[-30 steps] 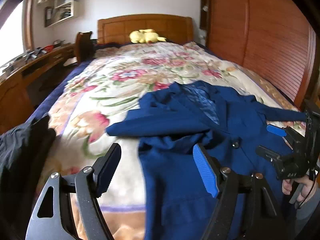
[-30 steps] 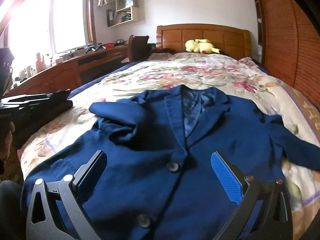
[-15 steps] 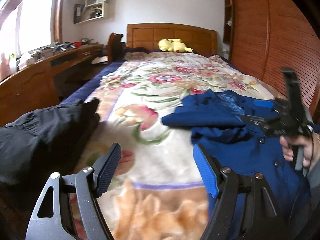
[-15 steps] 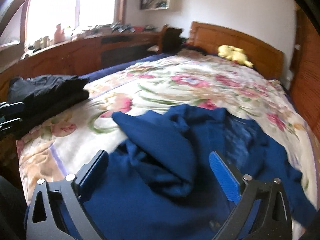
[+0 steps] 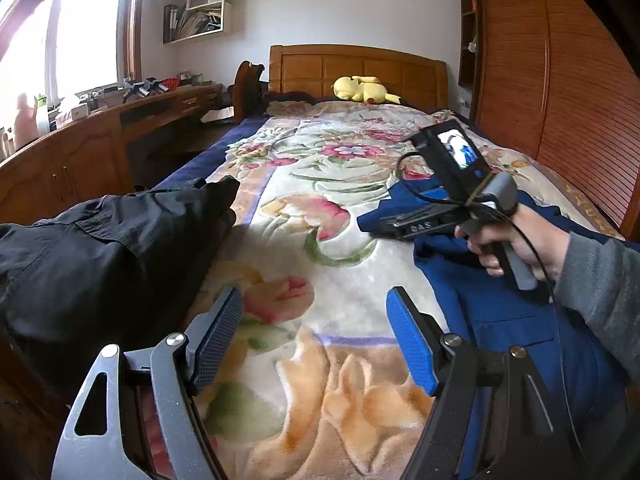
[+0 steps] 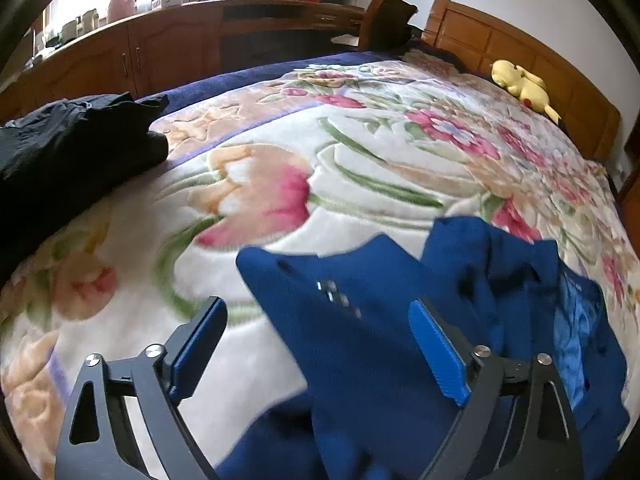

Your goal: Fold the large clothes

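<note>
A blue blazer (image 6: pixel 384 340) lies on the floral blanket (image 6: pixel 320 168), one sleeve folded across its front with cuff buttons showing. My right gripper (image 6: pixel 320 340) is open and hovers just above that sleeve's cuff end. In the left wrist view the blazer (image 5: pixel 500 300) lies at the right, and the right gripper's body (image 5: pixel 452 200) is held in a hand above it. My left gripper (image 5: pixel 316 336) is open and empty over bare blanket (image 5: pixel 320 240), left of the blazer's hem.
A black garment (image 5: pixel 100 248) lies piled on the bed's left edge, also in the right wrist view (image 6: pixel 68 148). A yellow plush toy (image 5: pixel 362 89) sits by the wooden headboard. A wooden desk (image 5: pixel 80 152) runs along the left; a wardrobe (image 5: pixel 560 80) stands at the right.
Both grippers have swung left. The left one moved off the blazer to over bare blanket. The right one moved lower and closer to the folded sleeve. Both stay open.
</note>
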`<state>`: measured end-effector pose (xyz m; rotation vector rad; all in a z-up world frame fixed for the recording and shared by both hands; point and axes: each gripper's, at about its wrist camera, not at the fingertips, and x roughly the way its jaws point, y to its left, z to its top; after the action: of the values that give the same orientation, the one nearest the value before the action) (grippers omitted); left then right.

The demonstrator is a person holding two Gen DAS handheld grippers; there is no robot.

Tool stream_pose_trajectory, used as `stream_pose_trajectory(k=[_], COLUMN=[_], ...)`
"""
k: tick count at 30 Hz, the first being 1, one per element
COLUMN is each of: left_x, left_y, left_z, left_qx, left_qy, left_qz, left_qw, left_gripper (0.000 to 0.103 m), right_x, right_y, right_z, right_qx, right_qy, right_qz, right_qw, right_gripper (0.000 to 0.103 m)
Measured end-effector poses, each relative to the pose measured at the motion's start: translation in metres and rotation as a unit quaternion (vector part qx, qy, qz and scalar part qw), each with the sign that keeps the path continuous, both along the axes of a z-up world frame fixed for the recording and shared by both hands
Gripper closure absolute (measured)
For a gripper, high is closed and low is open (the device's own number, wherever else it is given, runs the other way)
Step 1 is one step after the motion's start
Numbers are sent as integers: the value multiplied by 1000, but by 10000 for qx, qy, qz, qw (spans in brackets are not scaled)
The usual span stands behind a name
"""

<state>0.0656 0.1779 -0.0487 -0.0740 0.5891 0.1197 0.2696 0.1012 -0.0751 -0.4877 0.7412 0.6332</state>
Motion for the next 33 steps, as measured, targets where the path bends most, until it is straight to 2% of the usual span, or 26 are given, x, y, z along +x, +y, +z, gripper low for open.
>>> stream_pose_trajectory(k=[7,8,9,10,11,12,13,15,22,27,33], left_x=[-1,-1,-1,0,1,2,3,5,13,20,32], left_y=[1,1,-1,-2,-2,-2,-2,-1,-11,-29,-63], left_z=[1,1,2,1,0,-1,-1,0,2,8,17], left_qx=[-153,-159,-154,-133,-113,-107,-128,-183,-211,-261,-276], left_qy=[-31,-38,-48,-45,-21,5,7,6,3,-74,-184], left_qz=[-46,-56,-71,-76,-73,-77,-84,-88,-141,-302,-598], left_qw=[9999,9999,9998,9999,9999,9999,9999,9998,9997,9992,9977], left_gripper=[28,28,28,28,28,28,28,28,28,28,28], right_x=[23,25,27,31,33,34,32,30,-5,-51,-104], right_y=[23,24,23,20,17,13,9,1,-56,-115,-194], right_z=[-8,-10,-12,-12,-11,-9,-7,-1,53,88,105], right_qx=[-421,-504,-537,-466,-344,-184,-91,43,931,1241,1547], right_qy=[190,211,255,345,429,516,522,467,-164,-621,-849], right_qz=[13,5,-29,-85,-140,-121,-97,-85,-113,-72,-325], right_qw=[9989,9985,9982,9983,9984,9984,9985,9989,9955,9903,9838], right_gripper=[13,18,32,40,58,70,72,86,90,90,90])
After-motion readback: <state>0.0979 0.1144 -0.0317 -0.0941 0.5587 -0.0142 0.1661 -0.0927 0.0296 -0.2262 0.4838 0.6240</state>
